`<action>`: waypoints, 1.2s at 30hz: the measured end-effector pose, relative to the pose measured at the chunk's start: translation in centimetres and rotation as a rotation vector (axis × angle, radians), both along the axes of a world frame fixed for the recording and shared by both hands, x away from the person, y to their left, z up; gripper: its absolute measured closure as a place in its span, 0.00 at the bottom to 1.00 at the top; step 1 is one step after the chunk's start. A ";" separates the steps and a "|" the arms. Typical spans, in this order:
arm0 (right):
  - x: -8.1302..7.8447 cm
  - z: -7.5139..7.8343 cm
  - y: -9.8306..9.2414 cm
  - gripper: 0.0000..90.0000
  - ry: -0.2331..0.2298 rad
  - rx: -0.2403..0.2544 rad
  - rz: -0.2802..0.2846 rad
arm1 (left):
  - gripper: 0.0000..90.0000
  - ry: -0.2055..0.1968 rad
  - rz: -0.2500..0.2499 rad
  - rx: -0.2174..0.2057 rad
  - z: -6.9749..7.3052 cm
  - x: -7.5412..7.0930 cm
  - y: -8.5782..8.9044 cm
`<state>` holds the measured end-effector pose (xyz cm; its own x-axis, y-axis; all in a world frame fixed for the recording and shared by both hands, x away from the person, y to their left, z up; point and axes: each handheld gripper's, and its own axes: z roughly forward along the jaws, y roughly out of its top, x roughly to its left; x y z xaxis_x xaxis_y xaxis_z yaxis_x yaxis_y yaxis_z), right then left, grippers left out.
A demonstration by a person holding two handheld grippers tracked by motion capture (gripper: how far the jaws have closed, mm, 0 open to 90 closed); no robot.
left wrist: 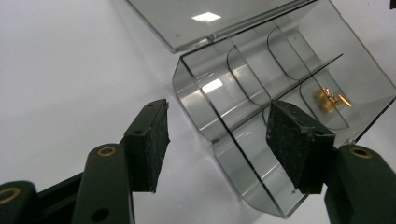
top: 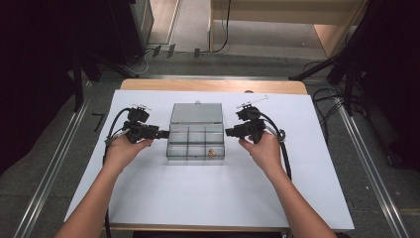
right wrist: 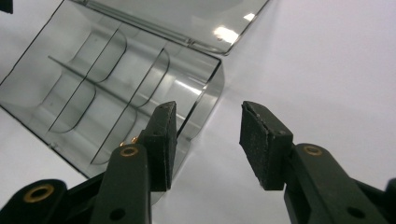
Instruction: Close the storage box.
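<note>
Holding: I have one gripper in each hand, both low over the white sheet (top: 208, 198).
Left gripper (top: 161, 133): it sits at the left end of the box (top: 196, 144). Its jaws are apart, with nothing held. The box's left wall stands between the pads, but they do not press it.
Right gripper (top: 229, 132): it is just beside the box's right end. Its jaws are partly apart and hold nothing.
Box: clear, with small rooms inside, in the middle of the sheet between my grippers.
Gold bits (top: 212, 152): in the near right room of the box.
Lid (top: 196, 113): open, lying flat behind the box.
</note>
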<state>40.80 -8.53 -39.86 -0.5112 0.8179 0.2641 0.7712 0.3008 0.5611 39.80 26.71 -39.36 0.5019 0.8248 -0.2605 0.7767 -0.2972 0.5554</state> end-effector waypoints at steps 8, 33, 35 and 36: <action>1.6 0.2 0.0 0.65 0.014 -0.035 -0.024 | 0.50 0.025 0.033 0.000 0.5 2.1 -0.5; 7.6 0.2 2.9 0.70 0.097 -0.090 -0.100 | 0.57 0.115 0.154 0.038 0.4 7.5 -1.9; 7.9 0.1 3.1 0.70 0.111 -0.096 -0.105 | 0.57 0.115 0.159 0.041 0.6 7.9 -2.3; 8.1 0.1 3.2 0.70 0.113 -0.093 -0.108 | 0.57 0.116 0.162 0.043 0.6 8.1 -2.5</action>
<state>48.89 -5.33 -39.77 -0.3908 0.8899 0.2352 0.8583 0.2600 0.4424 47.91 24.26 -38.72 0.3307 0.9037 -0.2720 0.8744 -0.1849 0.4487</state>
